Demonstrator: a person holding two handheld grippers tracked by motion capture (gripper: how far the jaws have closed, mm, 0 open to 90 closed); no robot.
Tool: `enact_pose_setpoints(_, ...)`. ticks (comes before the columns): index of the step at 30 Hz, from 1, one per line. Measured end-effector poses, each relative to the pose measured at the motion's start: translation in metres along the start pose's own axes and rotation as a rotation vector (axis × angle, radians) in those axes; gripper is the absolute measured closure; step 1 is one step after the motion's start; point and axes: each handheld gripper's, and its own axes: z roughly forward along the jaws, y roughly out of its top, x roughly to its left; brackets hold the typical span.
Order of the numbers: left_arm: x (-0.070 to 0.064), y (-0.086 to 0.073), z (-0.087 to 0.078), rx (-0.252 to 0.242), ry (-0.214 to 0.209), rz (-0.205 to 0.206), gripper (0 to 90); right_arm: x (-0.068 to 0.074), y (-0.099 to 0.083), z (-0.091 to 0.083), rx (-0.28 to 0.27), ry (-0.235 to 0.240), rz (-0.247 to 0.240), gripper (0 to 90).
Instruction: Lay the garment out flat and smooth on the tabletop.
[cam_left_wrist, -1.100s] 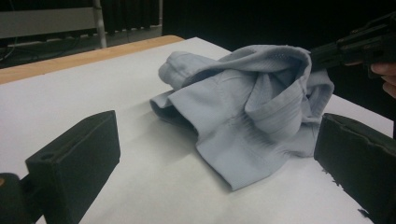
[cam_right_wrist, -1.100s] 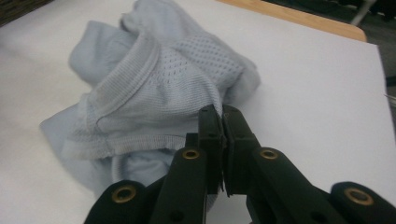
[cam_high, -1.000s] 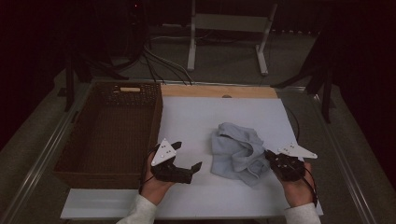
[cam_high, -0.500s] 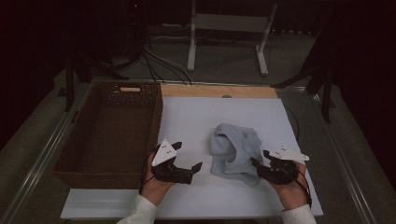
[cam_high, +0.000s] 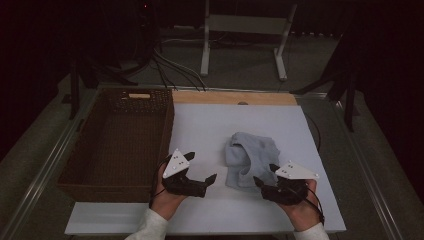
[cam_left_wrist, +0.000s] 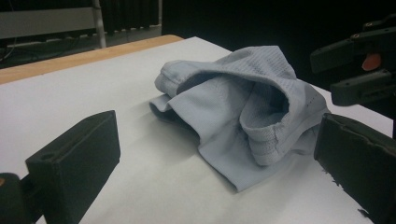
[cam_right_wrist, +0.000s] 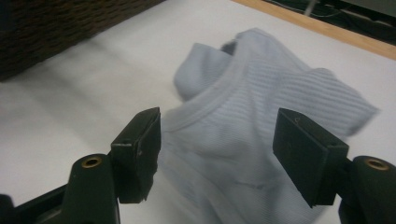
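Two open tools flanked a crumpled garment on the desk.

The pale blue garment (cam_high: 247, 157) lay bunched on the white desk (cam_high: 210, 125), right of the brown wicker basket (cam_high: 117, 142) and nearer the person's edge than the far wooden strip. The left tool (cam_high: 200, 170) sat just beside the cloth's left edge, its jaws spread wide and holding nothing; in the left gripper view the garment (cam_left_wrist: 243, 107) lay between and beyond them, apart from both. The right tool (cam_high: 265, 175) hovered at the cloth's near right corner, jaws likewise wide apart, with the ribbed fabric (cam_right_wrist: 261, 121) showing between them, not clamped.
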Motion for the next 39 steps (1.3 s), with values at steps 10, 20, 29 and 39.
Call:
enact_pose_setpoints(10, -0.001, 0.0, 0.001, 0.001, -0.001, 0.001, 0.9, 0.012, -0.001, 0.014, 0.023, 0.054, -0.023, 32.1)
enact_pose_setpoints(20, 0.0, -0.001, 0.001, 0.005, -0.002, -0.001, 0.9, 0.007, -0.01, 0.039, 0.103, 0.043, 0.003, 32.2)
enact_pose_setpoints(29, 0.0, -0.002, 0.001, 0.004, 0.0, -0.003, 0.9, 0.001, -0.014, 0.051, 0.139, 0.018, 0.017, 53.6)
enact_pose_setpoints(39, 0.001, -0.001, 0.0, 0.003, 0.003, -0.003, 0.9, -0.001, -0.01, 0.042, 0.119, -0.001, -0.007, 83.3)
